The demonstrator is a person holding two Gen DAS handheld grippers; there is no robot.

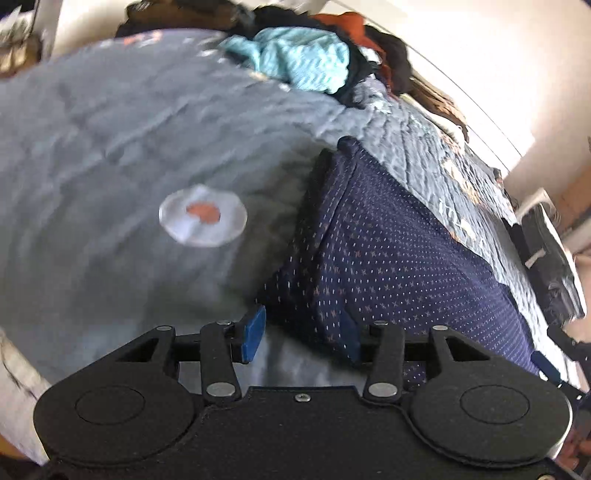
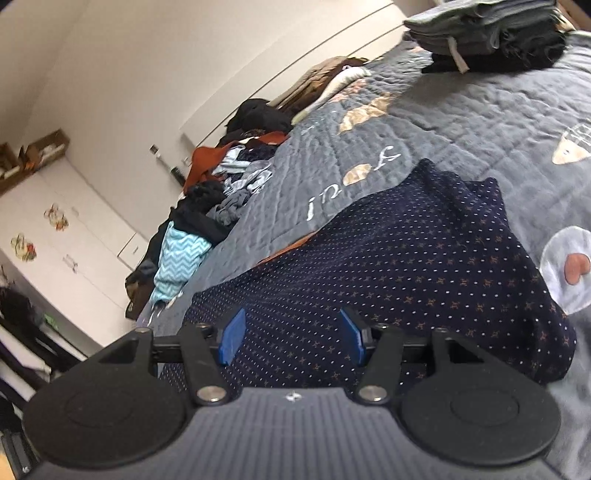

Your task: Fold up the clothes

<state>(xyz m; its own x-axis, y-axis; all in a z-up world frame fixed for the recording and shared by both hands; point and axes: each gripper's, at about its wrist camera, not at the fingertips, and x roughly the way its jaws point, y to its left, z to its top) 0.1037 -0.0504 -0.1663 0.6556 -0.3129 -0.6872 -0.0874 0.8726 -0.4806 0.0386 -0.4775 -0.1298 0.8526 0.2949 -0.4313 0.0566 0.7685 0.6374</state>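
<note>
A navy dotted garment lies spread on a grey quilt that covers a bed, its near part under both grippers. It looks partly folded: the far edge is doubled over and a thick ridge runs along its right side, so the judgement is that a fold is in progress and the cloth has been laid flat to keep its edges straight.

The right gripper hangs just above the garment's near edge with its blue pads apart and patterned cloth showing between them. The pads do not seem to press on anything, so it holds nothing.

The left gripper sits at the garment's left near corner, also parted. Its left pad stands clear over the quilt, while the right pad is at the cloth's edge; no grip is visible. This view is blurred.

A pile of unfolded clothes waits at the far left edge of the bed, likely kept aside so the middle stays free for folding. A stack of folded clothes sits at the far right corner, well apart from the pile.
</note>
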